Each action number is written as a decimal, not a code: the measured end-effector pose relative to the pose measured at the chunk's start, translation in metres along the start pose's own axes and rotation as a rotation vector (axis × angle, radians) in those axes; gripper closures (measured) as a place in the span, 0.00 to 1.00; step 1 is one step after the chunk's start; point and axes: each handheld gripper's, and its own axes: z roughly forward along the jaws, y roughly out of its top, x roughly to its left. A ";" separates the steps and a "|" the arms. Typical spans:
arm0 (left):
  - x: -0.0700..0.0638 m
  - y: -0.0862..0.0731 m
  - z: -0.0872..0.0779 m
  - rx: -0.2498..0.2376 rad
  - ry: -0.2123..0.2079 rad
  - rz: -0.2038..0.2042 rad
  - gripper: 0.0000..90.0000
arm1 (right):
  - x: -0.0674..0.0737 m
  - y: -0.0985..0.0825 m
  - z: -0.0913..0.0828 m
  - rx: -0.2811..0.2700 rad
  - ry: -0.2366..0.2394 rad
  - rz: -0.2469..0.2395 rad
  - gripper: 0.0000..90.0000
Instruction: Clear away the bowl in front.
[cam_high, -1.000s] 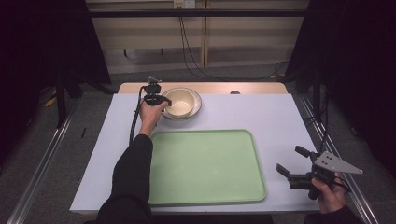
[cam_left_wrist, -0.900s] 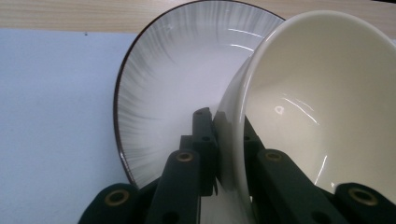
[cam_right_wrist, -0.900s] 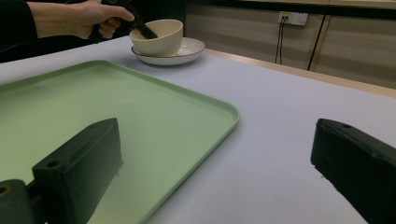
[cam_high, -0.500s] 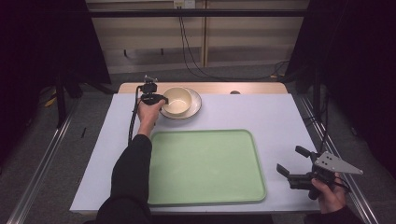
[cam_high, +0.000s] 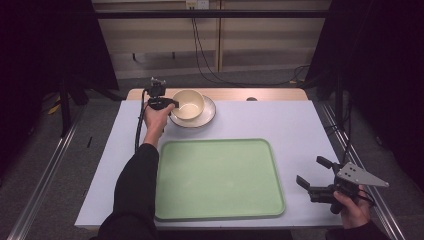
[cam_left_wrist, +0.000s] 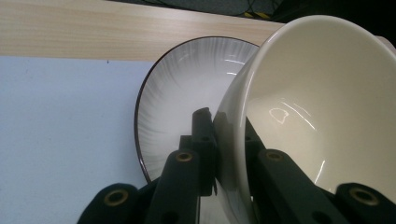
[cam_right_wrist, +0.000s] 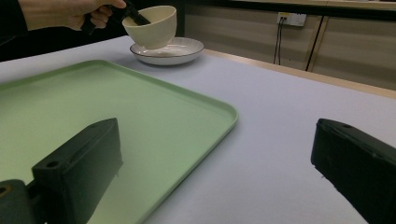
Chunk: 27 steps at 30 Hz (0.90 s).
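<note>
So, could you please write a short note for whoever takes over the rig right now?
Left gripper: shut on the bowl rim, one jaw inside, one outside; bowl tilted and lifted just off the plate.
Right gripper: open, idle at the table's near right corner, by the tray.
Done: bowl gripped and raised.
Left: probably carry the bowl to the tray, which holds nothing; the plate may follow.

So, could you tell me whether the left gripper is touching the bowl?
Touching: in the left gripper view, the left gripper clamps the bowl wall between its jaws.
</note>
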 end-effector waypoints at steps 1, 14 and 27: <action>-0.001 0.001 -0.002 0.001 -0.003 0.003 0.93 | 0.000 0.000 0.000 -0.002 0.003 0.001 0.02; -0.006 0.004 -0.018 -0.013 -0.037 0.033 0.93 | 0.000 0.000 0.000 -0.006 0.004 0.006 0.02; -0.010 0.000 -0.036 -0.016 -0.075 0.064 0.93 | 0.000 0.001 0.000 -0.009 0.002 0.002 0.02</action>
